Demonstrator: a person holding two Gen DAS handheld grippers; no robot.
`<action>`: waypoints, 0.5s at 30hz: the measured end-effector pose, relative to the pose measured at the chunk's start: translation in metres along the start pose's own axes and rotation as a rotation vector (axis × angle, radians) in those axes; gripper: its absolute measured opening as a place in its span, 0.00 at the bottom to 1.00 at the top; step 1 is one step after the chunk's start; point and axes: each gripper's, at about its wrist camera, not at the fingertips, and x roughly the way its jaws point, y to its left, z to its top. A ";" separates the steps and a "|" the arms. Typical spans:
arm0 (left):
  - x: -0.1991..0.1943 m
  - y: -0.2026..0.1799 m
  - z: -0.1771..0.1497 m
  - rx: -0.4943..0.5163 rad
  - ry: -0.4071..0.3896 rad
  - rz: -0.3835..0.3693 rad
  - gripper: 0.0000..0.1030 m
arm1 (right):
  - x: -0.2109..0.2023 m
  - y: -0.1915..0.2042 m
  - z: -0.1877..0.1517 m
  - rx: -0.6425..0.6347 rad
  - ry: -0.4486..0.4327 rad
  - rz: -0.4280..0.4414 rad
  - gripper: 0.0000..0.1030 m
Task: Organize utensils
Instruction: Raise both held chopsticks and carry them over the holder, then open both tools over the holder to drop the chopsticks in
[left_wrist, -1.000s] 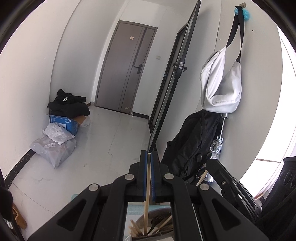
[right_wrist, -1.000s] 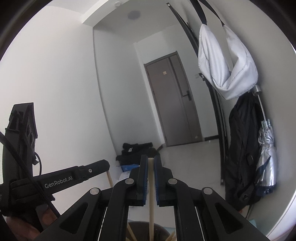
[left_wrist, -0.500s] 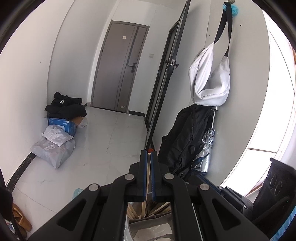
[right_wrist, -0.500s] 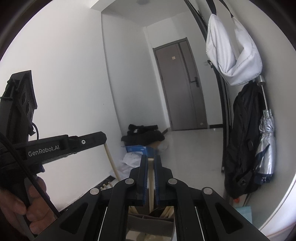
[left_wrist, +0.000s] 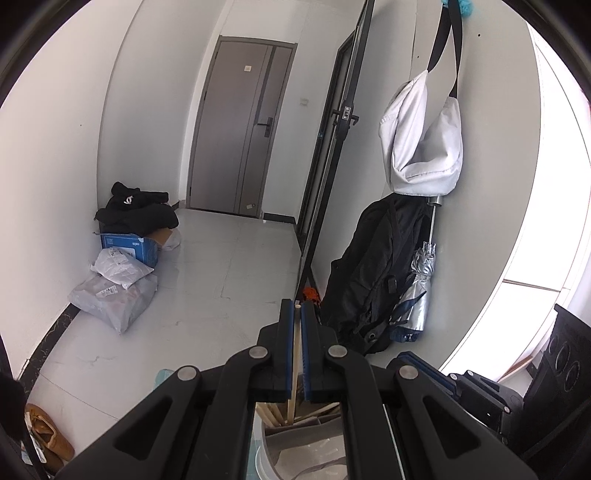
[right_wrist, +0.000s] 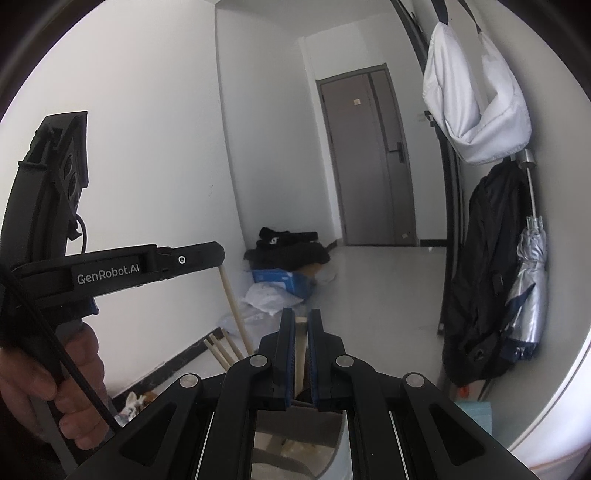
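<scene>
Above a pale holder's rim (left_wrist: 264, 452), both grippers, left gripper (left_wrist: 294, 310) and right gripper (right_wrist: 301, 318), are each pinching one light, stiff, slippery-looking wooden chopstick (left_wrist: 291, 384) near its top.

Chopsticks (left_wrist: 275, 411) in holder (left_wrist: 295, 448) below tools, bag (left_wrist: 424, 147) above backpack (left_wrist: 380, 273) at right

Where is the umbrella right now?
The umbrella hangs folded on the right-hand wall in both views, beside the black backpack and below the white bag.
</scene>
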 end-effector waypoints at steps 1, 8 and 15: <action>-0.001 0.001 -0.001 -0.005 0.005 -0.008 0.00 | 0.000 0.000 0.000 -0.003 0.004 0.005 0.06; -0.008 -0.003 -0.003 -0.003 0.035 -0.058 0.01 | 0.009 0.001 -0.006 0.007 0.071 0.040 0.06; -0.001 -0.008 -0.018 0.018 0.140 -0.105 0.01 | 0.021 0.000 -0.010 0.026 0.156 0.085 0.08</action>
